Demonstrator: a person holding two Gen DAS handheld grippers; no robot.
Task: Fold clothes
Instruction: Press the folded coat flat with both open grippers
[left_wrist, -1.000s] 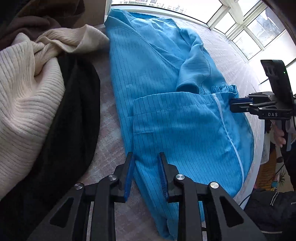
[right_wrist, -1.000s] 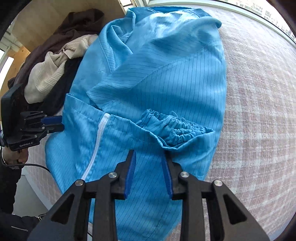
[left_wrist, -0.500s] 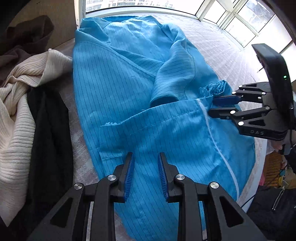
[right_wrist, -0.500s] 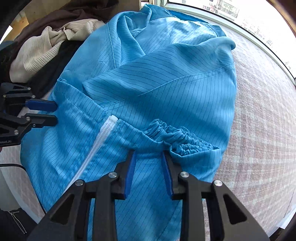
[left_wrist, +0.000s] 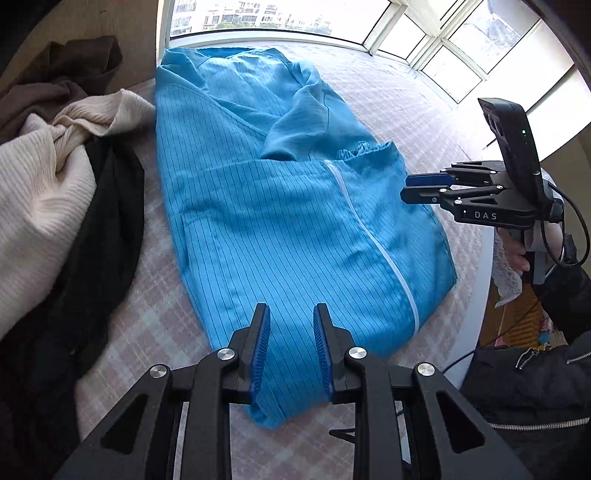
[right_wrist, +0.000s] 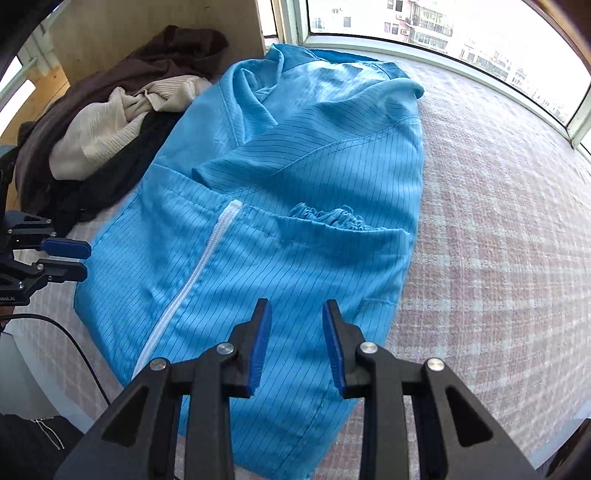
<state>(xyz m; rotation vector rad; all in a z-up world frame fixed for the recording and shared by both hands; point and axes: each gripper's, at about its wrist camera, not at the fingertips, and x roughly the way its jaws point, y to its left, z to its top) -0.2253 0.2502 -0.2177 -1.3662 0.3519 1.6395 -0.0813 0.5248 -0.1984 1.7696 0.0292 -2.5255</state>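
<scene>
Your left gripper (left_wrist: 291, 332) and right gripper (right_wrist: 297, 328) have both jaws slightly apart, empty, now pulled back above the blue jacket (left_wrist: 280, 221). It lies flat on the checked bed cover (right_wrist: 498, 240), hem folded up. Fold looks placed; next fold is due.

Blue jacket (left_wrist: 280, 221) flat on checked cover (left_wrist: 159, 314); left tool (left_wrist: 291, 347) empty above hem; right tool (left_wrist: 421, 186) alongside.

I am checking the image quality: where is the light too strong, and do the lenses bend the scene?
Left wrist view: the windows are blown out white, the blue garment is sharp and evenly lit, the dark clothes lose detail. Right wrist view: the window glares too, the sill curves from fisheye distortion, and the checked cover looks washed out.
</scene>
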